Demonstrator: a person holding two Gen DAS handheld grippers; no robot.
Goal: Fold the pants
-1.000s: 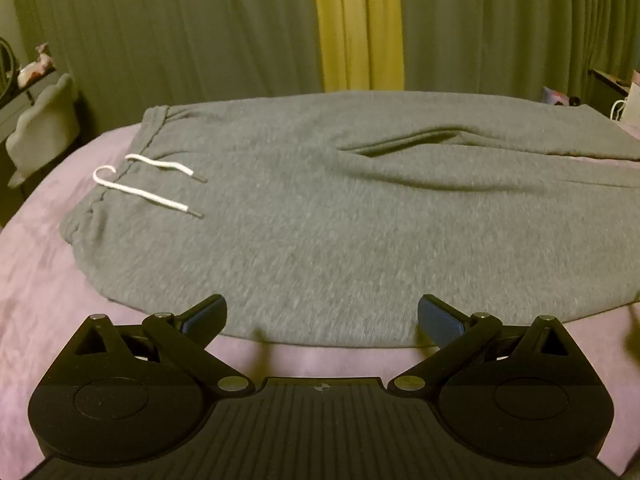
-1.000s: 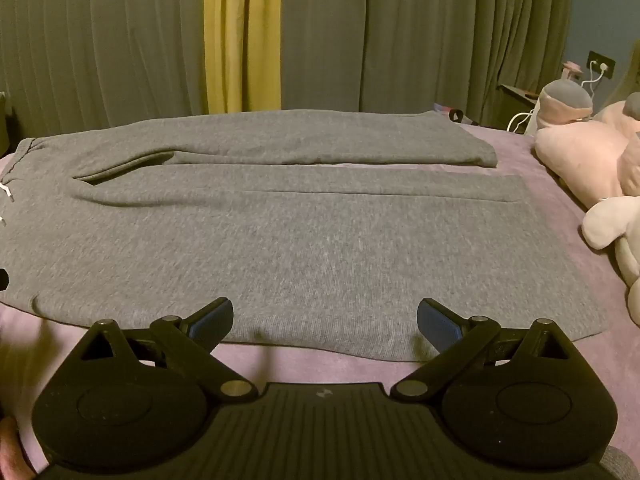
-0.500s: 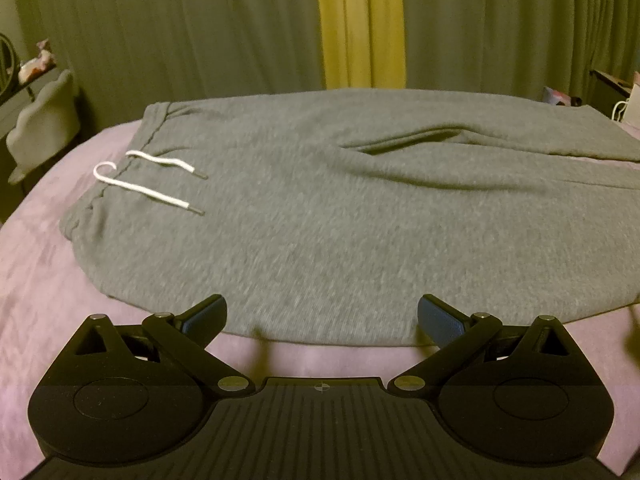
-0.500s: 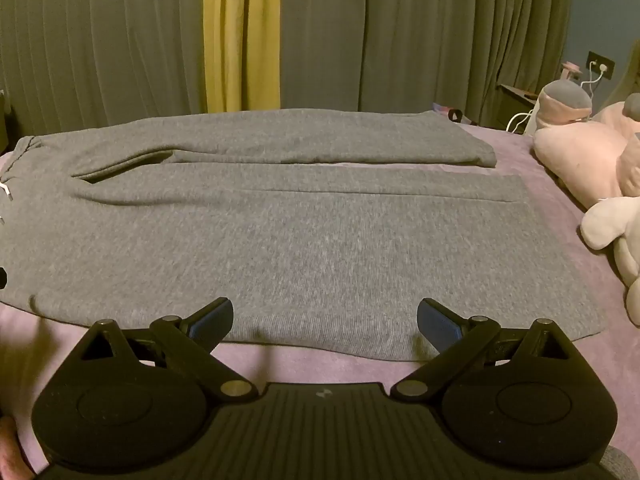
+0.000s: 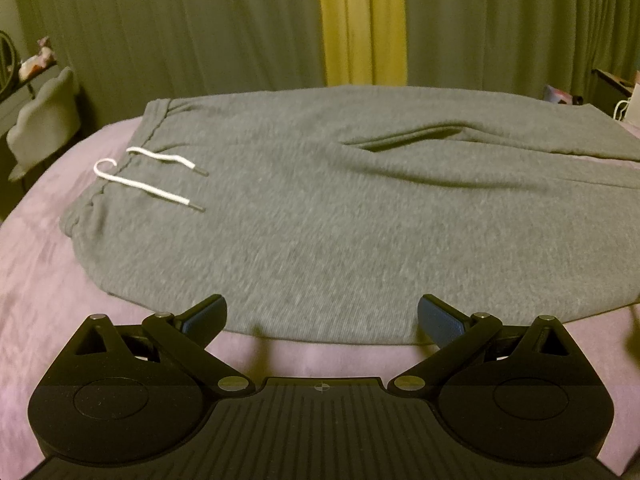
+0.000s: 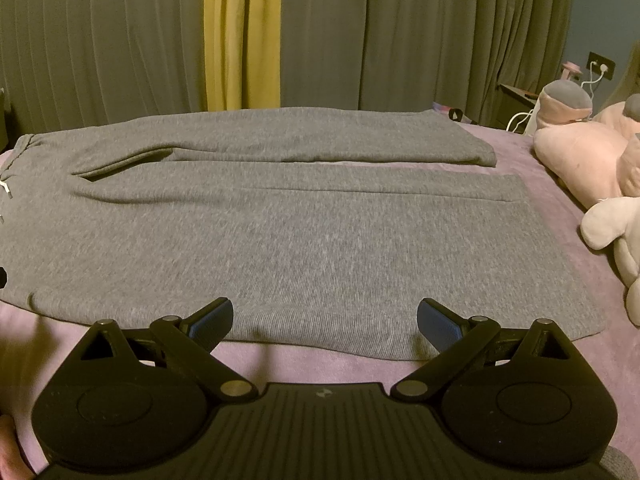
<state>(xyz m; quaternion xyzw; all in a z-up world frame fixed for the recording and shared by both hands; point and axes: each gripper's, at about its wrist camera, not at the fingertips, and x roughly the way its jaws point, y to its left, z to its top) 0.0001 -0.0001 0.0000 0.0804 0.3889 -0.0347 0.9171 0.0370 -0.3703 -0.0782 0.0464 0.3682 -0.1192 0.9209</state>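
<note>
No words, brand names or numbers can be read in either view. The only marks are a small round crosshair sign on the left gripper (image 5: pixel 322 316) body and a tiny pale emblem on the right gripper (image 6: pixel 325 315) body, too small to make out.

The pants (image 5: pixel 340 208) run off the right edge; plush toys (image 6: pixel 612 208) are cropped.

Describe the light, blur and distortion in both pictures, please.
Left wrist view: dim yellowish light, grey sweatpants slightly motion-blurred, fisheye bending the pink bedcover, open left tool casting soft shadows. Right wrist view: same dim light, knit sharper, curtains bowed, corners vignetted.
</note>
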